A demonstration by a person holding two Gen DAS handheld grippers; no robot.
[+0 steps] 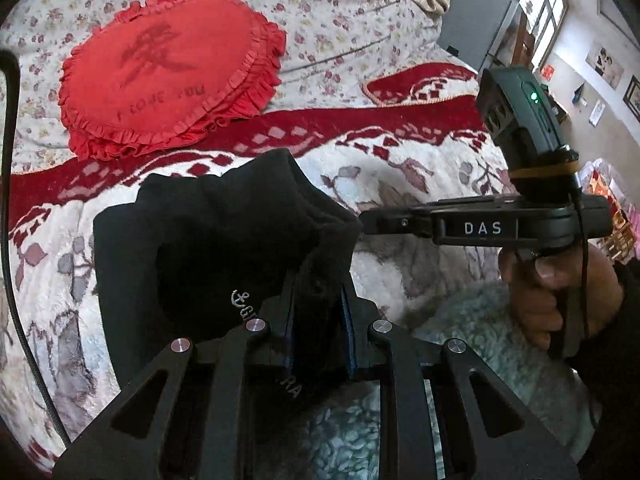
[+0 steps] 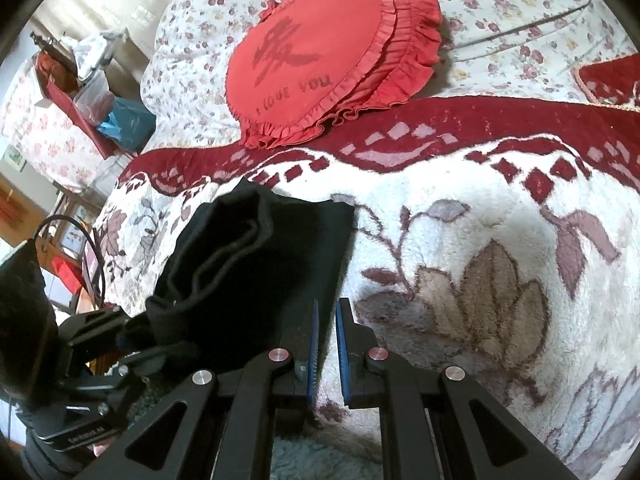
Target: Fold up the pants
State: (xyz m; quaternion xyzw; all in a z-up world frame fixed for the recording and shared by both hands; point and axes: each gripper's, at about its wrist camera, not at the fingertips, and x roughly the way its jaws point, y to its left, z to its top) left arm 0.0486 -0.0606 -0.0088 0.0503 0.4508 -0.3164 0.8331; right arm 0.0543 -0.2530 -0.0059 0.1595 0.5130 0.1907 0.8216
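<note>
Left claw [image 1: 316, 320] grips the bunched black pants [image 1: 224, 240] above the floral blanket [image 2: 460, 240], right claw [image 2: 325, 344] narrowly parted, empty.

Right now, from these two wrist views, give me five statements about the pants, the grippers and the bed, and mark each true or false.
1. The left gripper is clamped on the black pants. True.
2. The right gripper grips the pants too. False: its blue pads stand slightly apart with only blanket showing between them, beside the pants' edge.
3. The red cushion lies on top of the pants. False: it lies farther up the bed, apart from them.
4. The pants sit bunched on the red and white blanket. True.
5. The cushion is plain blue. False: it is red with a frilled edge.
</note>
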